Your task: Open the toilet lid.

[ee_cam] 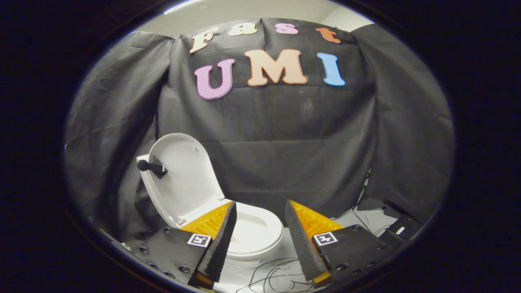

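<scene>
Your hand-held gripper (260, 240) has its two fingers spread wide apart, with nothing between them and nothing pressed by either one. Just ahead of the fingers, and partly behind the left finger (222, 240), you have the white toilet (254, 236). Its seat ring lies flat and shows in the gap between the fingers, closer to the left one.

The toilet lid (185, 175) already stands raised, beyond the left finger and off to that side. It is tilted back past upright, with its pale inner face turned toward you, and its lower end meets the toilet at the hinge just behind the left fingertip. A dark knob handle (150, 166) sticks out from the lid's far edge, well apart from both fingers.

Below the toilet, between the fingers and nearer to you, thin cables (272, 272) lie in loose loops on the pale floor (362, 219). Beyond the right finger (301, 240), off to that side, a dark flat box (401, 230) sits on the floor with another cable running up past it. The booth's black cloth wall (293, 150) hangs behind the toilet.
</scene>
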Tool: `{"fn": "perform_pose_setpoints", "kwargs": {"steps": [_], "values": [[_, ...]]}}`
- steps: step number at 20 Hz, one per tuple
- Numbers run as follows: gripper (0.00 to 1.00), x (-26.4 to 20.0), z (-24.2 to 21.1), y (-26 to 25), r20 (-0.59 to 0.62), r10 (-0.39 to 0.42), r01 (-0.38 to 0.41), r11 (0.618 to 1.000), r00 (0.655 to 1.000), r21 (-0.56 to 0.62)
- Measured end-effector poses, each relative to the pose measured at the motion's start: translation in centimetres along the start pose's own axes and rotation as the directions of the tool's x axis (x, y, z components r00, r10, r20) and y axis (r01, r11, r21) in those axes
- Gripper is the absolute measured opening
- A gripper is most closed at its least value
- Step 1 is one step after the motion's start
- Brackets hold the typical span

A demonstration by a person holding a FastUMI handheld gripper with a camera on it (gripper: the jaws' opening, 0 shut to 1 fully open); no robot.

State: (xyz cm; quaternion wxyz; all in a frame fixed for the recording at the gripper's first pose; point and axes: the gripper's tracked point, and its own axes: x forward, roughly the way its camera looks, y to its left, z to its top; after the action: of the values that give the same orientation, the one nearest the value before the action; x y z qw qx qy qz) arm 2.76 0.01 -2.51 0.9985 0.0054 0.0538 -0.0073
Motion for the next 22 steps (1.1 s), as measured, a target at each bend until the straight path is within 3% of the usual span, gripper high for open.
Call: {"fn": "perform_pose_setpoints", "kwargs": {"steps": [5,7,21,22], "values": [[0.76,-2.2,2.4,-0.1,0.131,0.004,-0.005,1.0,0.991,0.012],[0.77,-2.4,1.8,0.4,0.116,0.01,-0.007,1.0,0.993,-0.03],[0.79,-3.1,1.9,0.1,0.111,0.009,-0.007,1.0,0.994,-0.022],[0.84,-3.4,1.9,-0.1,0.111,0.009,-0.007,1.0,0.994,-0.022]]}}
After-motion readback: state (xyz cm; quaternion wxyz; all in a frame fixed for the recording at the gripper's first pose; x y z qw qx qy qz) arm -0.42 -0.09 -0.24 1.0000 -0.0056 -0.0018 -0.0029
